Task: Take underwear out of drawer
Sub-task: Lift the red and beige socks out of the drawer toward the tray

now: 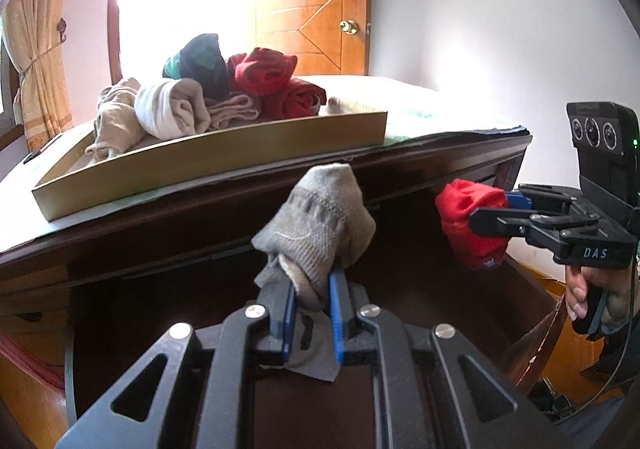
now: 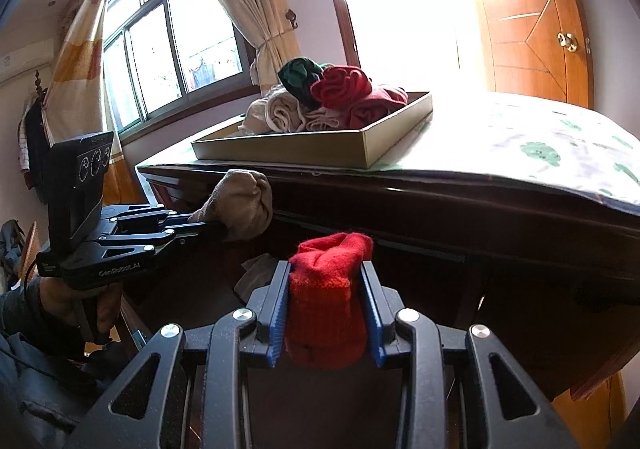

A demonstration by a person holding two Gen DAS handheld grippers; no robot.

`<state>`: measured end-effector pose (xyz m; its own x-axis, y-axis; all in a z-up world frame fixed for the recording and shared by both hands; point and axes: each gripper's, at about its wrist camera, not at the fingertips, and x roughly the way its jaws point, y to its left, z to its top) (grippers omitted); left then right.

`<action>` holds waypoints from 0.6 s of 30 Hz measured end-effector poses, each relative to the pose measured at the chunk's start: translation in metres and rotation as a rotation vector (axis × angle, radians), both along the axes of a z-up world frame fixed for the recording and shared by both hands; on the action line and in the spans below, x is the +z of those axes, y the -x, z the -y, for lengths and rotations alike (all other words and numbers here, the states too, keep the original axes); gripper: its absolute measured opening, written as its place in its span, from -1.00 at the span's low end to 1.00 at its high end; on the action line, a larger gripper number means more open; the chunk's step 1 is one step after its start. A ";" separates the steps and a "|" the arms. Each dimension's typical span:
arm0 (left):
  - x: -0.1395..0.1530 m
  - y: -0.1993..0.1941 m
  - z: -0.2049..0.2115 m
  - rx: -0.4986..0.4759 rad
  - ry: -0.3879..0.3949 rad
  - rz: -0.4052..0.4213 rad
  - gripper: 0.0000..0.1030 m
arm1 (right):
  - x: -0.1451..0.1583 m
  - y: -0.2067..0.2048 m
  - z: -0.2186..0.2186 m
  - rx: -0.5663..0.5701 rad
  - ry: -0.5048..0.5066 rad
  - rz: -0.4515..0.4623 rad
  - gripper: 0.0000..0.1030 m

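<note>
Left gripper clamped on a grey rolled bundle, held centre frame in the left wrist view, just below the dark tabletop edge. Right gripper clamped on a red rolled bundle, centre frame in its own view, likewise under the edge. Both bundles upright between the jaws, long axis roughly along the fingers, lifted over the dark drawer cavity. Destination probably the shallow tray atop the dresser, upper left of both views, already heaped with rolled garments. Left gripper nearer to it; a climb over the edge needed first.
</note>
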<state>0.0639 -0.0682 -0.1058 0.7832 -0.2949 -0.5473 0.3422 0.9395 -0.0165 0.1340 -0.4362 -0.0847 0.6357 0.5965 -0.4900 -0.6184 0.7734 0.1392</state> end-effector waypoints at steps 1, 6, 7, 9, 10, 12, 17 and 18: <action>0.000 0.000 0.000 0.001 0.000 0.006 -0.77 | 0.000 0.001 0.000 0.000 -0.001 0.005 -0.31; 0.002 0.004 -0.001 0.007 0.006 0.040 -0.77 | 0.002 0.003 0.001 0.001 -0.006 0.018 -0.31; 0.002 0.005 -0.001 0.008 0.006 0.047 -0.77 | 0.002 0.003 0.001 0.001 -0.008 0.021 -0.31; 0.002 0.006 0.000 0.009 0.005 0.057 -0.77 | 0.002 0.003 0.001 0.002 -0.010 0.025 -0.31; 0.003 0.007 -0.001 0.010 0.005 0.062 -0.77 | 0.002 0.003 0.001 0.002 -0.011 0.028 -0.31; 0.003 0.009 -0.001 0.011 0.007 0.073 -0.77 | 0.003 0.004 0.001 0.002 -0.012 0.035 -0.31; 0.006 0.014 -0.003 0.017 0.011 0.104 -0.77 | 0.003 0.007 0.002 0.000 -0.021 0.059 -0.31; 0.006 0.014 -0.003 0.017 0.011 0.108 -0.77 | 0.003 0.007 0.003 -0.001 -0.022 0.062 -0.31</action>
<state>0.0495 -0.0651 -0.1000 0.8425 -0.2869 -0.4560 0.3269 0.9450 0.0093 0.1268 -0.4389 -0.0813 0.6649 0.6061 -0.4365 -0.6258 0.7711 0.1174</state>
